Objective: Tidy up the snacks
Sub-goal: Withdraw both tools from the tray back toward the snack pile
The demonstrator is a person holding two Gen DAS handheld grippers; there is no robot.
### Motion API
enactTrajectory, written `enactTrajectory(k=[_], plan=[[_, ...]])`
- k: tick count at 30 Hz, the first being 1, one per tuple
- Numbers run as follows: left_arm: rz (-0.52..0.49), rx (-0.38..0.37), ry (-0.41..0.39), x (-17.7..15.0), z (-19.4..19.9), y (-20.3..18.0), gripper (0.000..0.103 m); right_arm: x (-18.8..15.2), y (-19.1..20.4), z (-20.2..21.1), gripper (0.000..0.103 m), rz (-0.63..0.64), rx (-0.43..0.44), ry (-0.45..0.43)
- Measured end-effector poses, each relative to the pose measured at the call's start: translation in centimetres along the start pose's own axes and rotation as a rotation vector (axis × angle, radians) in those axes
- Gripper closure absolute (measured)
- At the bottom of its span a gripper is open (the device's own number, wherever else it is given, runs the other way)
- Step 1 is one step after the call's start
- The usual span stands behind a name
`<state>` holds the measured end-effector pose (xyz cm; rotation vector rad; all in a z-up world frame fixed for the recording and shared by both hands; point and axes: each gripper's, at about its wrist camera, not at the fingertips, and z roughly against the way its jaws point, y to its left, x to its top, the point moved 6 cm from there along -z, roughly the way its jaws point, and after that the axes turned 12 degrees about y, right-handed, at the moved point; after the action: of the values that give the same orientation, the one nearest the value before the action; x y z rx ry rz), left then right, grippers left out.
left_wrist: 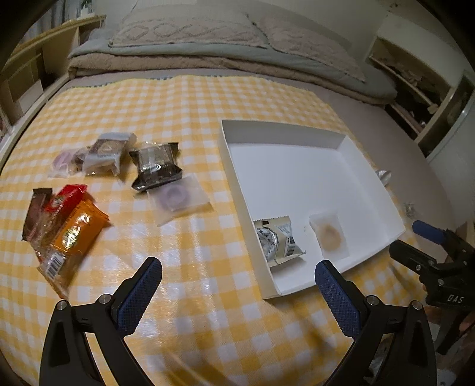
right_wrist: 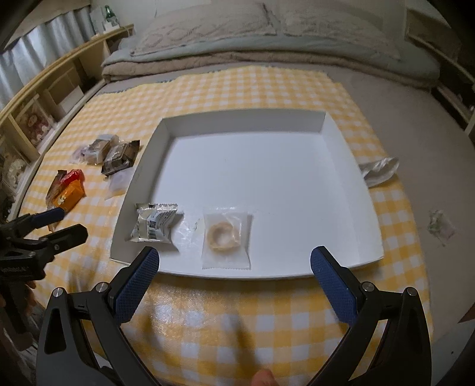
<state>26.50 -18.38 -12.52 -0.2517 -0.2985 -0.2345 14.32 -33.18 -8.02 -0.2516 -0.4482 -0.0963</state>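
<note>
A bed (right_wrist: 386, 98) with a greyish sheet fills the room's middle, and a yellow-and-white checked cloth (right_wrist: 237, 320) is spread flat over most of it. At its far end lie folded beige and grey-green blankets (left_wrist: 207, 59) with two quilted pillows (left_wrist: 184, 28) resting on top. A pale wooden shelf unit (right_wrist: 53, 86) runs along the left side beneath a pleated curtain (right_wrist: 44, 29), another open shelf (left_wrist: 415, 86) stands at the right, and the light is soft and dim.
</note>
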Motion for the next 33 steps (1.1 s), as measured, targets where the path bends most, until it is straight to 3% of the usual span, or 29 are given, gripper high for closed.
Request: enactTrajectory(k=[9,18,24,33], plan=[[-0.036,0.017,-0.072,-1.2,4.6,0.4,0.000,0.3,2.1,3.7,0.000,0.028,0.008,-0.100],[-0.044,0.048,-0.173,-1.9,11.6,2.6,0.000,2.1,5.5,7.8,0.000,0.100,-0.002,-0.223],[-0.042,0.092,-0.251,-2.6,17.5,5.7,0.000,4.2,8.8,10.0,0.000,0.135,0.020,-0.293],[-0.014,0.159,-0.291,-4.3,23.6,12.2,0.000,6.5,15.1,10.3,0.000,0.197,0.059,-0.324]])
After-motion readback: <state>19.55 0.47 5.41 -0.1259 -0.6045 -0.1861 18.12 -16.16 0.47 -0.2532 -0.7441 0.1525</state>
